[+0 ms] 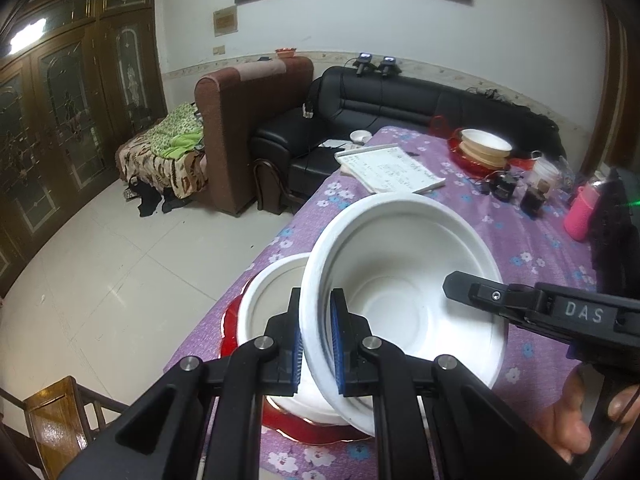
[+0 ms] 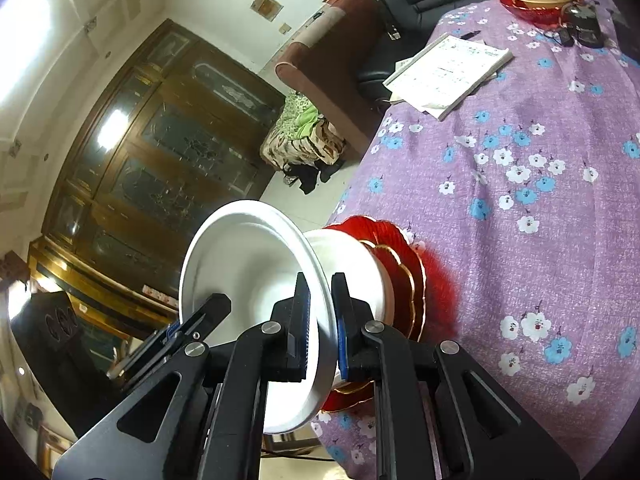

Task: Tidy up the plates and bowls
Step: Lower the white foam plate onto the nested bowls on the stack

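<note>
Bowls: 1 white bowl (image 1: 404, 280) clamped by L gripper (image 1: 316, 344) + R gripper (image 2: 320, 320); 1 below.

Near: two white bowls (image 1: 400, 280), red plates (image 2: 404, 280), count unclear. Far: bowl stack (image 1: 486, 148), one notebook (image 1: 392, 168).

Matt white bowl (image 1: 404, 280); glossy red plates (image 2: 404, 280)

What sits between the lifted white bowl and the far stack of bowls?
The open notebook lies on the cloth along that line, left of centre. Both grippers, left and right, clamp the white bowl.
</note>
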The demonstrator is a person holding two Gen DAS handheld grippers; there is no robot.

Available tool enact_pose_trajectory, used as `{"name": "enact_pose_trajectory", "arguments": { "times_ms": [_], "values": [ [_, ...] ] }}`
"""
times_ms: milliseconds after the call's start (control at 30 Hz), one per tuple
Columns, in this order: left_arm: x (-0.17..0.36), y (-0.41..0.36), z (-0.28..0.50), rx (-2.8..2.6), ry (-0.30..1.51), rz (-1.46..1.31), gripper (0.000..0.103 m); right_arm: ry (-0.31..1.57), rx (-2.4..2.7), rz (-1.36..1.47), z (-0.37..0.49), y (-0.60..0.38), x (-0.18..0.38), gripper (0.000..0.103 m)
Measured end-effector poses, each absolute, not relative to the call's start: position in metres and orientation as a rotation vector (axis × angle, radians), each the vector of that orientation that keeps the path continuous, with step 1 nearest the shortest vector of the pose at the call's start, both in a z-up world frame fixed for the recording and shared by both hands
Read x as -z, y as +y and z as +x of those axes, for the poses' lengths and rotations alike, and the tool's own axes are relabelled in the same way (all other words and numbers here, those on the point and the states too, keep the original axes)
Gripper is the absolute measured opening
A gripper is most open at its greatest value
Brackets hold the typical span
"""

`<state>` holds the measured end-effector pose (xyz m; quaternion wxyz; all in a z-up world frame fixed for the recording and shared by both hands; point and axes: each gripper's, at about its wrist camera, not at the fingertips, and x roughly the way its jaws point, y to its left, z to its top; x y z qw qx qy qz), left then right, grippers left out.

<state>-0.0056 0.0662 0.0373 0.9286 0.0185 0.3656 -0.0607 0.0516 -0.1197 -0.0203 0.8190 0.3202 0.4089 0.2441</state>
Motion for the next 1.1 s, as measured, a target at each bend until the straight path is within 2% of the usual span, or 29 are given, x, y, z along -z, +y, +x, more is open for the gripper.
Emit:
{"name": "enact_pose_trajectory", "arguments": {
  "times_ms": [467, 1100],
  "values": [
    [-0.027, 0.075, 0.021, 0.155, 0.671, 0.089, 0.01, 0.846, -0.564, 0.639, 0.076, -0.102, 0.039, 0.013],
    [-0.007, 0.075, 0.033, 0.275, 0.596, 0.363, 0.012, 0.925, -0.676, 0.699, 0.11, -0.104, 0.07, 0.013]
  ]
}}
